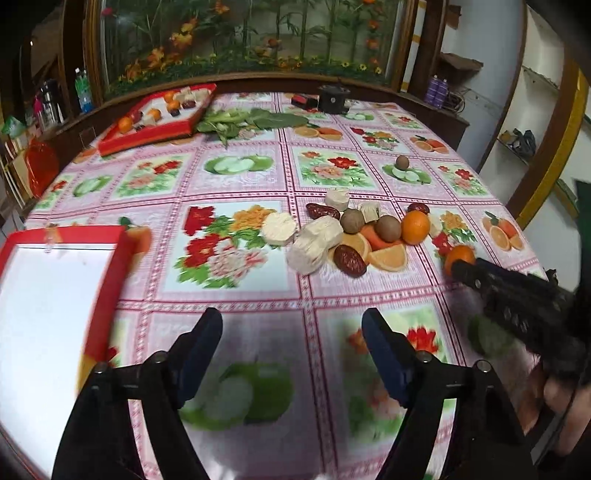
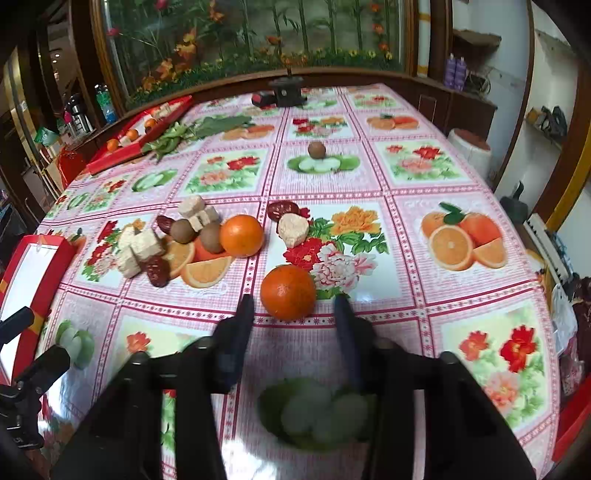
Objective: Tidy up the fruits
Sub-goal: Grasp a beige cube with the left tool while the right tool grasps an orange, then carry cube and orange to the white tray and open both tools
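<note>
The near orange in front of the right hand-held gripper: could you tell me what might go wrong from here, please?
1. The orange is round and sits just beyond the right hand-held gripper, whose tips are not around it; closing early could nudge it rolling across the tablecloth.
2. Rolling away, it might hit the pale chunk.

Table [image 1: 258,299]: pink floral-and-fruit oilcloth. Beyond far edge: wood-framed glass panel [image 1: 243,33], artificial flowers and bamboo. Right: white wall [image 1: 491,85], shelves [image 1: 517,147].
</note>
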Action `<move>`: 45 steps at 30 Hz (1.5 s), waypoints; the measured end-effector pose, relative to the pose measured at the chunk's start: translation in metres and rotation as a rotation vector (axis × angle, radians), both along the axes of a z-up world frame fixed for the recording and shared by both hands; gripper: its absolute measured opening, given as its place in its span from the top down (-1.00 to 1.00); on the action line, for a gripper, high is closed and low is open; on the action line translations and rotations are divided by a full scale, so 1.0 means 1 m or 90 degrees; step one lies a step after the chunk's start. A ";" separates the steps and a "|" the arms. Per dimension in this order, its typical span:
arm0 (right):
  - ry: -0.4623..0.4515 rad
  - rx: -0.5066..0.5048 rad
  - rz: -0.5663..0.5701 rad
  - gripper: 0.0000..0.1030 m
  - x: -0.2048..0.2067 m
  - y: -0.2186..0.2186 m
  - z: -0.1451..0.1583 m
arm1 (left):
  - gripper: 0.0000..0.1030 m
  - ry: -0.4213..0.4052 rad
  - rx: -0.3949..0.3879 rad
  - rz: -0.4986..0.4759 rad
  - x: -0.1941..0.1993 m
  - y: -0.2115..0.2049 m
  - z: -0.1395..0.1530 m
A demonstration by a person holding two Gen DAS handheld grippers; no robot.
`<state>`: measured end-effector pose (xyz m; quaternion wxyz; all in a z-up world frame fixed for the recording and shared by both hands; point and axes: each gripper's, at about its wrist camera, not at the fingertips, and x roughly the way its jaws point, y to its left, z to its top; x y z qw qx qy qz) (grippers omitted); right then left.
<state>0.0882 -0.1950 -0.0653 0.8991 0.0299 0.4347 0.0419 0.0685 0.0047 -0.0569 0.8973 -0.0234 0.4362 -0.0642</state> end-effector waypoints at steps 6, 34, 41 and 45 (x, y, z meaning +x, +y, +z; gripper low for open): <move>-0.010 0.008 0.012 0.36 0.003 0.003 -0.004 | -0.43 -0.002 0.013 0.004 0.023 -0.006 -0.005; -0.033 0.052 0.050 0.36 -0.005 0.005 -0.003 | 0.51 -0.047 -0.005 0.078 -0.057 0.054 0.024; -0.047 0.014 0.113 0.35 -0.040 0.054 0.017 | 0.51 -0.083 -0.013 0.163 -0.089 0.111 0.044; -0.066 0.009 0.172 0.35 -0.058 0.098 0.036 | 0.51 -0.085 -0.009 0.246 -0.100 0.155 0.048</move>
